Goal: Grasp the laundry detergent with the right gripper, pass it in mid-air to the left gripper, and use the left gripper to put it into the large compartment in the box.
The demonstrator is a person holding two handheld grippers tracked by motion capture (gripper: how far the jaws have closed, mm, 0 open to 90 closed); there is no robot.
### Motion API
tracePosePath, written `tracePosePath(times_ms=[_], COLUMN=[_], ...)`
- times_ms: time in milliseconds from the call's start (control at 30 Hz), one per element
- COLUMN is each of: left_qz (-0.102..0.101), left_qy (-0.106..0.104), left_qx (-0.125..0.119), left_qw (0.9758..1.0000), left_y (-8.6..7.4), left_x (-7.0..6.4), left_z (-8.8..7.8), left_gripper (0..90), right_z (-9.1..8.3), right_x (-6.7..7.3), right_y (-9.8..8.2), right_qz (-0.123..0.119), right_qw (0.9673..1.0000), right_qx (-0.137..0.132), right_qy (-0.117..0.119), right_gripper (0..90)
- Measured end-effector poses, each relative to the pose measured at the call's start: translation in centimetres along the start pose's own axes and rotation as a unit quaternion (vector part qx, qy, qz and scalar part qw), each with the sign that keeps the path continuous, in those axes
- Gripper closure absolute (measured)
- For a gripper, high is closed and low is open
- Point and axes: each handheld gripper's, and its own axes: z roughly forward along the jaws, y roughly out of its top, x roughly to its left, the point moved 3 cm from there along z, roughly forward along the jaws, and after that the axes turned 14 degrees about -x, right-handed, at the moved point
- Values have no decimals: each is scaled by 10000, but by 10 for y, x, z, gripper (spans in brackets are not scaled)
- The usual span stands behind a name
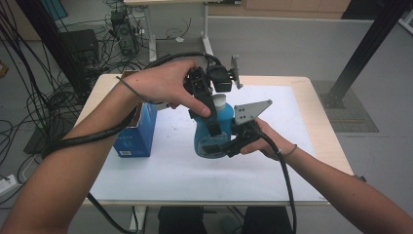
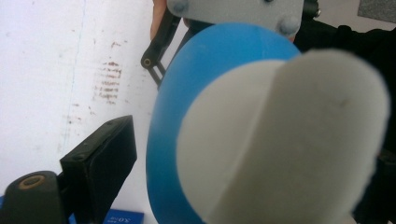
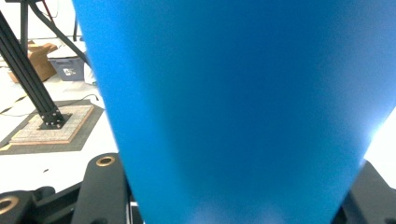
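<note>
right gripper point(image 1: 234, 141) clamps blue bottle point(image 1: 214, 134) steady; left gripper point(image 1: 210, 114) at 12 o'clock, jaws open around white cap point(image 1: 219, 101), ready to twist

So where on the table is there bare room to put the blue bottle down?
The white mat is bare along the near edge in front of the blue bottle, and on the far right corner. It is crowded on the left by the blue box, and in the middle, where both hands meet.

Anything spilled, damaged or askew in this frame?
No spill or damage. One oddity: brown smudges stain the white mat beside the blue bottle, which the right gripper clamps upright.
</note>
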Motion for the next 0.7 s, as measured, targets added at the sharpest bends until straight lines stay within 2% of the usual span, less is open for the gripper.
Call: tracePosePath(times_ms=[233, 400, 600, 700], left_qz=[49, 62, -17, -93], left_qy=[-42, -44, -28, -36], left_qx=[-3, 1, -17, -47], left_qw=[10000, 10000, 10000, 9999], left_y=[2, 2, 3, 3], left_x=[0, 1, 4, 5], left_z=[2, 4, 5, 4], left_gripper=[138, 198, 249, 306], right_z=[1, 1, 1, 1], right_x=[0, 0, 0, 0], right_y=[1, 1, 0, 0], right_qz=[-6, -2, -9, 9], right_qw=[10000, 10000, 10000, 10000], right_qx=[7, 6, 14, 19], right_qy=[0, 10, -3, -8], right_gripper=[405, 405, 405, 405])
